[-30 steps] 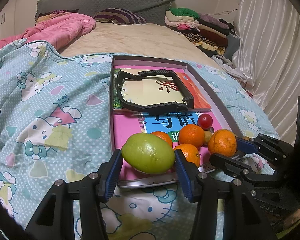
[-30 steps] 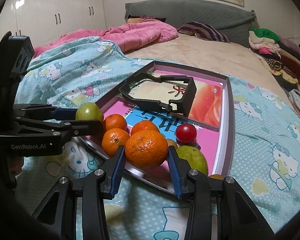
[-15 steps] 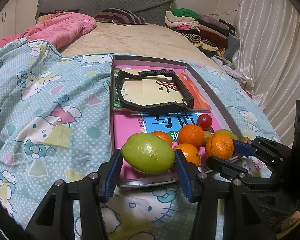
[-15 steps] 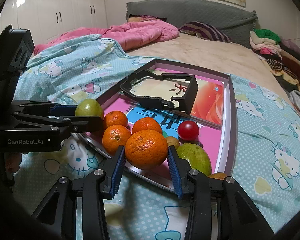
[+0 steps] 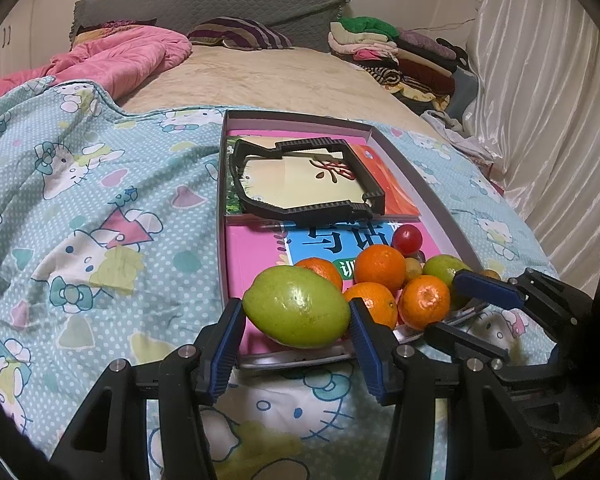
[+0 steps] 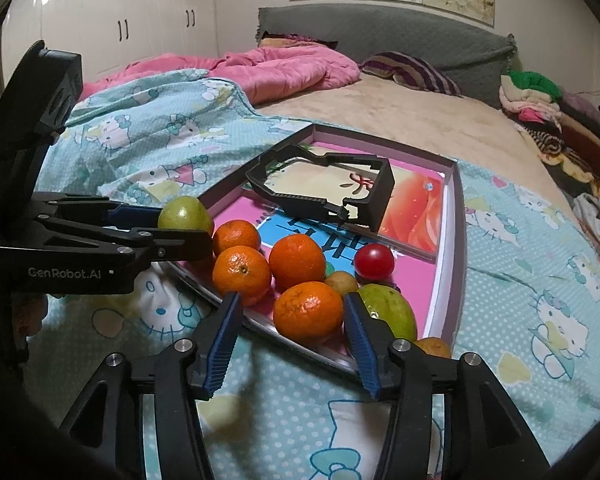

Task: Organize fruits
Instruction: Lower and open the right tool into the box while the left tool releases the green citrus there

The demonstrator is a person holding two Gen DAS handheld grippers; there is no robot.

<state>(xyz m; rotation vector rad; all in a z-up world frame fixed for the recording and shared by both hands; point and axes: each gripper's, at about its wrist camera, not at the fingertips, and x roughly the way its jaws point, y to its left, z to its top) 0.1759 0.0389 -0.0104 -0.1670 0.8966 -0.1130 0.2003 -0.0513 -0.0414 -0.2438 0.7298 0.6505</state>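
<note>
Left gripper (image 5: 296,320) is clamping the green mango (image 5: 296,307) between both blue pads, over the near edge of the metal plate (image 6: 300,346). Right gripper (image 6: 290,320) is opening its jaws; the mandarin (image 6: 309,311) is sitting between them on the plate, a gap showing at the left pad. Other oranges (image 6: 242,274) are lying just beyond, inside the pink box (image 6: 458,248).

Lighting: warm, fairly dim indoor light, source out of view. Glare: glossy sheen on the white wardrobe doors (image 6: 100,20) and the curtain (image 5: 540,100). Shadows: soft, under the near gripper fingers. Distortion: strong fisheye bending, black vignette at all corners. Focus: centre sharp, edges slightly soft, mild grain.
</note>
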